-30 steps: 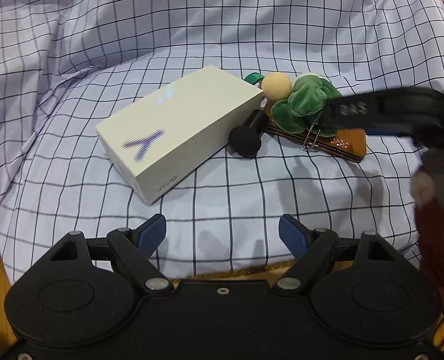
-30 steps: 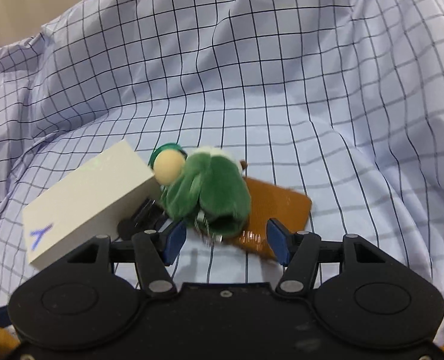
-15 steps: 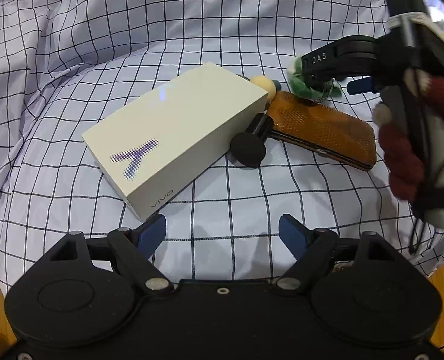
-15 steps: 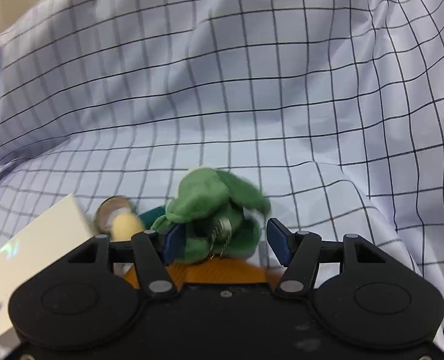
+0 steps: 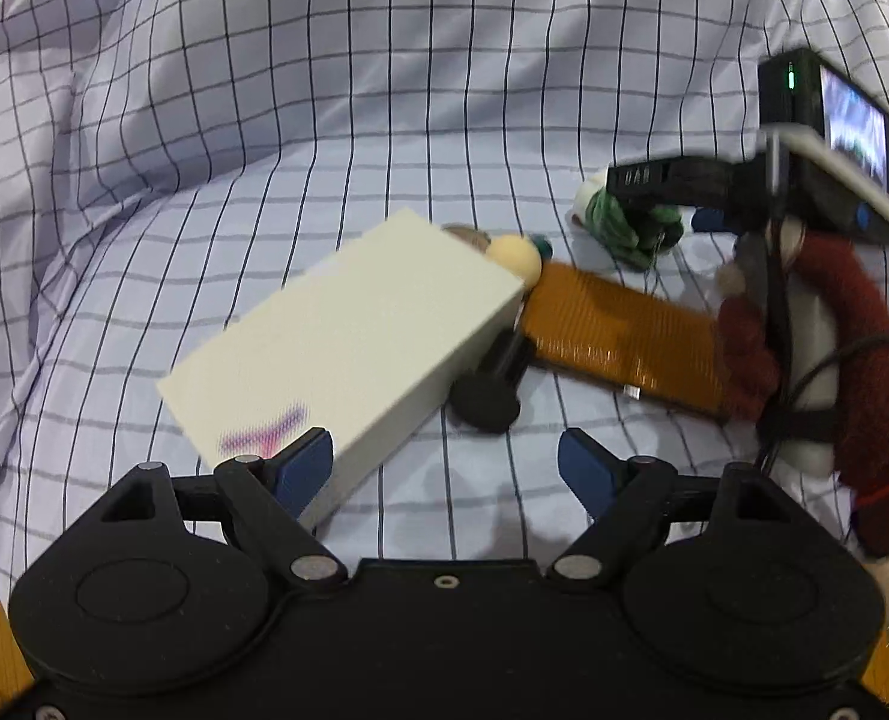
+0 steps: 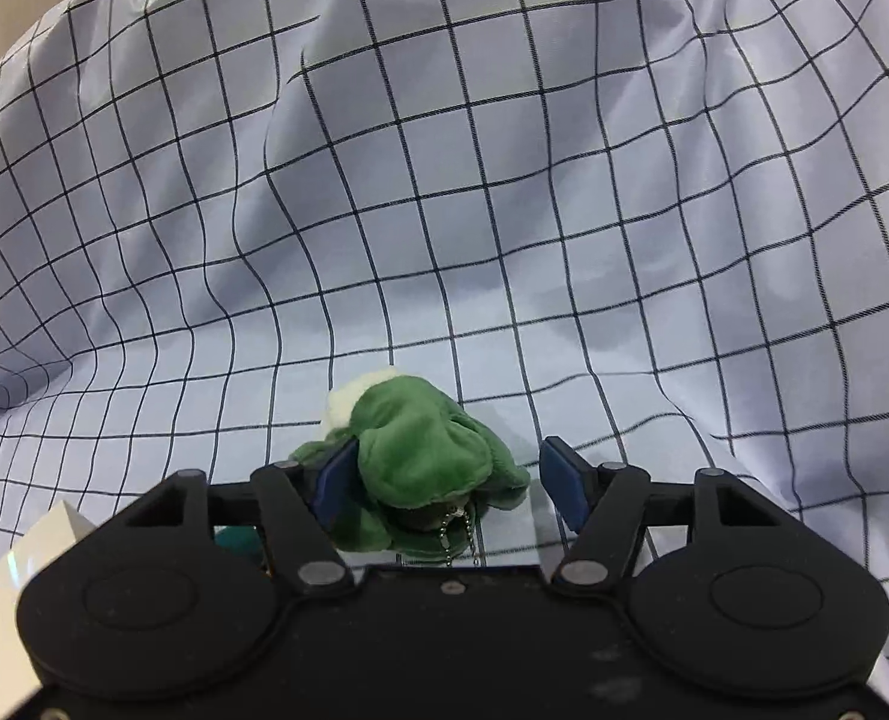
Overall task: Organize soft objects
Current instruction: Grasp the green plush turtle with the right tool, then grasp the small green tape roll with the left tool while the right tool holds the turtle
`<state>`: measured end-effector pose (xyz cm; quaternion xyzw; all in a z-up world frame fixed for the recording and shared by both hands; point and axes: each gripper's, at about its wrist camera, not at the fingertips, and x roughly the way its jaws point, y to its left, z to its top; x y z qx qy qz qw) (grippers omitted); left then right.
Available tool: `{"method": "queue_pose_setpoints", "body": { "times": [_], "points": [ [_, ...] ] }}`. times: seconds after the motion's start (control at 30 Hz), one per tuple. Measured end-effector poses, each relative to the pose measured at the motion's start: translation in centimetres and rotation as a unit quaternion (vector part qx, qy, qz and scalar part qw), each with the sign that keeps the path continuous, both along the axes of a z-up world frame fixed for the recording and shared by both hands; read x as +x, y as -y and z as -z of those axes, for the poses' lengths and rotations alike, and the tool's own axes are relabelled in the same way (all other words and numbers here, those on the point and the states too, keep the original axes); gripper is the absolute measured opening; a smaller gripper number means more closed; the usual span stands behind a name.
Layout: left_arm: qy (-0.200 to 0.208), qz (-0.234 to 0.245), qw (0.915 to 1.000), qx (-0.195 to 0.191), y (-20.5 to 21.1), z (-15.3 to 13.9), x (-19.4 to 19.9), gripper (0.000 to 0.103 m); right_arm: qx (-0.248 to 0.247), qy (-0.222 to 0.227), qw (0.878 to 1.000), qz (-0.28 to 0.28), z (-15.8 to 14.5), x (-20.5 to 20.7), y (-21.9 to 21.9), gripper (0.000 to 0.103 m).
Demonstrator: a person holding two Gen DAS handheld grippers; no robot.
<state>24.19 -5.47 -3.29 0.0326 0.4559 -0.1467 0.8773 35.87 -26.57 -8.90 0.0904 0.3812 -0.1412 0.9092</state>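
**Plush toy between spread fingers on the checked cloth**

The right gripper [image 6: 447,483] is released, its fingers spread around one green plush toy [image 6: 423,456] lying on the checked cloth [image 6: 504,210], with bare cloth ahead. The left gripper [image 5: 444,468] is also released and empty, beside one white box [image 5: 348,348], one orange case [image 5: 618,330] and one black knob [image 5: 486,396].

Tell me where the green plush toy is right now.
The green plush toy sits between the right gripper's open fingers in the right wrist view, over the checked cloth, beyond the orange case.
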Motion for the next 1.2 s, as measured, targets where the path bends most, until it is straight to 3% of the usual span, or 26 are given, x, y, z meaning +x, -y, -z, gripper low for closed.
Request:
{"method": "queue_pose_setpoints", "body": {
  "times": [0.3, 0.47, 0.83, 0.93, 1.2],
  "points": [
    [0.001, -0.021, 0.9997, -0.015, 0.5, -1.6, 5.4, 0.078, -0.017, 0.044, 0.998, -0.029, 2.0, -1.3, -0.8, 0.071],
    [-0.023, -0.028, 0.9991, -0.023, 1.6, -1.8, 9.4, 0.078, -0.013, 0.06, 0.998, -0.028, 2.3, -2.1, -0.7, 0.071],
    [-0.094, -0.029, 0.9949, 0.022, 6.1, 1.6, 16.9, 0.078, -0.024, 0.077, 0.997, -0.005, 3.1, -3.4, -1.1, 0.072],
    [-0.097, -0.021, 0.9934, 0.057, 7.3, 2.7, 17.6, 0.078, -0.03, 0.08, 0.996, -0.004, 3.2, -3.6, -1.2, 0.072],
    [-0.101, -0.002, 0.9898, 0.1, 8.8, 4.4, 18.2, 0.078, -0.029, 0.085, 0.996, -0.011, 3.3, -3.8, -1.3, 0.072]
  ]
}}
